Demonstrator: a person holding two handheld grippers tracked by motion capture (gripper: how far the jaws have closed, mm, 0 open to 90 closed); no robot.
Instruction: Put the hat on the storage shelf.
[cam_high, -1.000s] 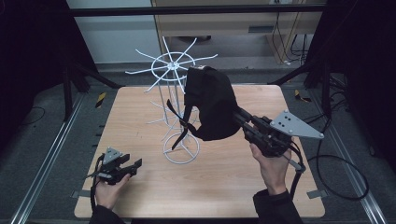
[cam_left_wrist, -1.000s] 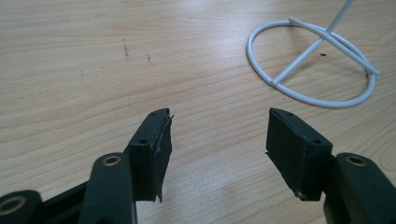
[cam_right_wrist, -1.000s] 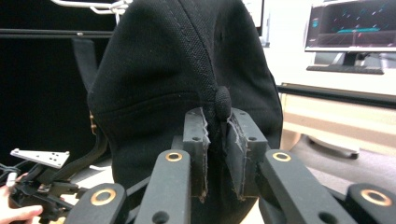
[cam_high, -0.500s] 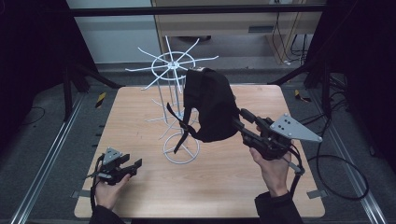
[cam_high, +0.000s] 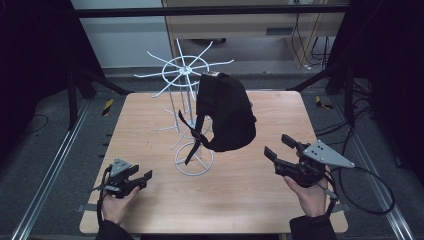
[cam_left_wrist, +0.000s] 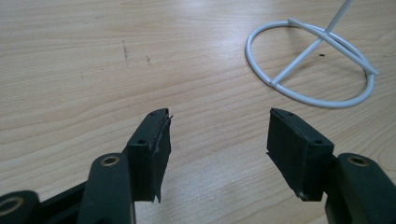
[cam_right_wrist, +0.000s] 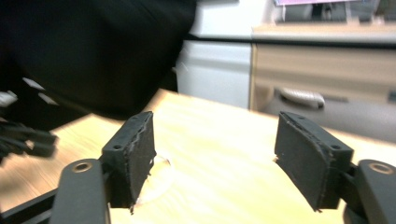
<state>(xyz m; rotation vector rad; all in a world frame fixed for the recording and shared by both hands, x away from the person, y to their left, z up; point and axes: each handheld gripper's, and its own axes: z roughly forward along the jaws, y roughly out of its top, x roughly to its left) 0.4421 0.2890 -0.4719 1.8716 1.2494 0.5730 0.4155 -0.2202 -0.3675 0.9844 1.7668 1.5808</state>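
A black bag (cam_high: 225, 117) hangs from a white wire stand (cam_high: 184, 67) with spokes at its top, and a strap dangles toward the stand's ring base (cam_high: 194, 172). My right gripper (cam_high: 276, 144) is low over the table, right of the bag and apart from it. Its jaws have just been opening and nothing is between them. In the right gripper view, the bag (cam_right_wrist: 93, 46) fills the upper left beyond the open jaws (cam_right_wrist: 212, 140). My left gripper (cam_high: 144, 176) rests open near the front left. Its jaws (cam_left_wrist: 217, 135) face the ring base (cam_left_wrist: 322, 100).
The wooden table (cam_high: 150, 115) ends close behind the stand. The right gripper's cable (cam_high: 370, 200) loops off the table's right edge. A cabinet (cam_right_wrist: 327, 70) stands beyond the far side, and metal rails (cam_high: 50, 170) run along the floor on the left.
The right gripper let go of the bag, opened its jaws, and dropped down and back toward the near right. The bag now hangs on the stand alone. The left gripper stayed put.
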